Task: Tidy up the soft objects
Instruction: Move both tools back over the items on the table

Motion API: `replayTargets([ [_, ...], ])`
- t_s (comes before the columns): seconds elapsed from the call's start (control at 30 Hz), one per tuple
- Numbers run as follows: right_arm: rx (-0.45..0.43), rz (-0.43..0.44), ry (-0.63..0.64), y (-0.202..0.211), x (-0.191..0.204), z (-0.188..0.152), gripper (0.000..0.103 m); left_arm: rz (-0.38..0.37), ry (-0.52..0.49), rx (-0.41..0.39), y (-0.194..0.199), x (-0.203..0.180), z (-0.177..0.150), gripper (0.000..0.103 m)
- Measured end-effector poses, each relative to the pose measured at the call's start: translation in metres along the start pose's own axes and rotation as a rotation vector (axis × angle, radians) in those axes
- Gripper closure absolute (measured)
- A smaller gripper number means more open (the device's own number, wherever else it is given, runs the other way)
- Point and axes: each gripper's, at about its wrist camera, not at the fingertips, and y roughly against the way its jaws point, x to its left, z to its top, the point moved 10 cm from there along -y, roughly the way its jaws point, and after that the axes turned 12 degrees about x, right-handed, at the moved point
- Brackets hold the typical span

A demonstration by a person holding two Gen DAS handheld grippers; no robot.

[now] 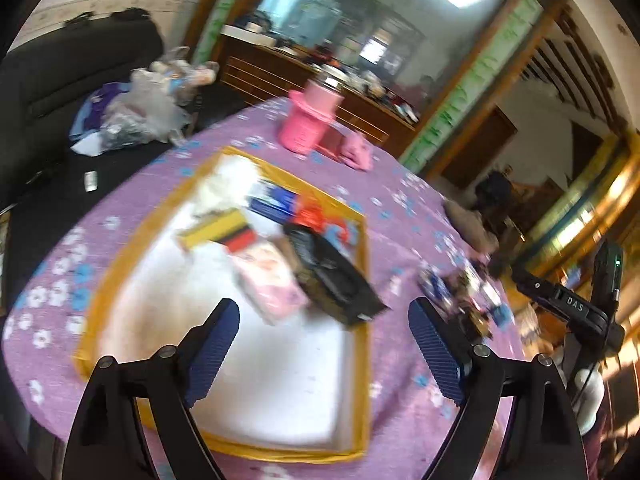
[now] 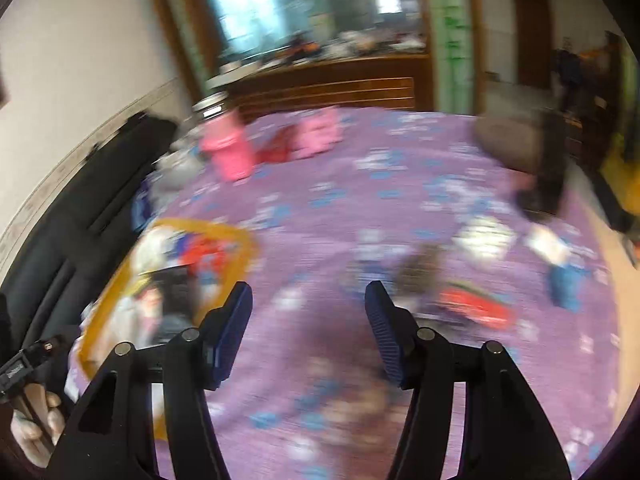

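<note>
A white tray with a yellow rim (image 1: pixel 362 280) lies on the purple flowered tablecloth (image 1: pixel 400 208). In it are several soft packs: a pink one (image 1: pixel 272 280), a black one (image 1: pixel 332 276), a yellow and red one (image 1: pixel 218 232), a blue one (image 1: pixel 276 200) and a white fluffy thing (image 1: pixel 230 180). My left gripper (image 1: pixel 324 320) is open and empty above the tray's near part. My right gripper (image 2: pixel 308 300) is open and empty over bare cloth, with the tray (image 2: pixel 244 248) to its left. Loose packs lie to its right: a red one (image 2: pixel 476 304), a blue one (image 2: pixel 568 284) and a white one (image 2: pixel 484 236).
A pink cup (image 1: pixel 306 120) and pink pieces (image 1: pixel 356 152) stand at the table's far side. A brown cushion (image 2: pixel 516 140) lies at the far right. More small packs (image 1: pixel 460 288) lie right of the tray. A dark sofa (image 1: pixel 60 80) with bags is left. Both views are blurred.
</note>
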Motion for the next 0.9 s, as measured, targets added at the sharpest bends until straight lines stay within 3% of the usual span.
replayTargets([
  [0.17,-0.005,-0.083,-0.185,0.021,-0.109,-0.021,0.041,-0.023,-0.078,0.078,-0.038,-0.044,-0.012,0.015],
  [0.3,-0.002,-0.100,-0.265,0.025,-0.156,-0.037,0.041,-0.052,-0.128,0.173,-0.073,-0.079,-0.022,0.015],
  [0.5,-0.005,-0.086,-0.338,0.012,-0.195,-0.041,0.041,-0.089,-0.184,0.242,-0.105,-0.120,-0.001,0.016],
  [0.7,-0.001,-0.105,-0.406,-0.001,-0.238,-0.041,0.041,-0.069,-0.226,0.272,-0.141,-0.154,0.031,0.016],
  [0.9,0.025,-0.115,-0.445,-0.015,-0.273,-0.022,0.041,-0.080,-0.251,0.377,-0.217,-0.193,0.057,0.016],
])
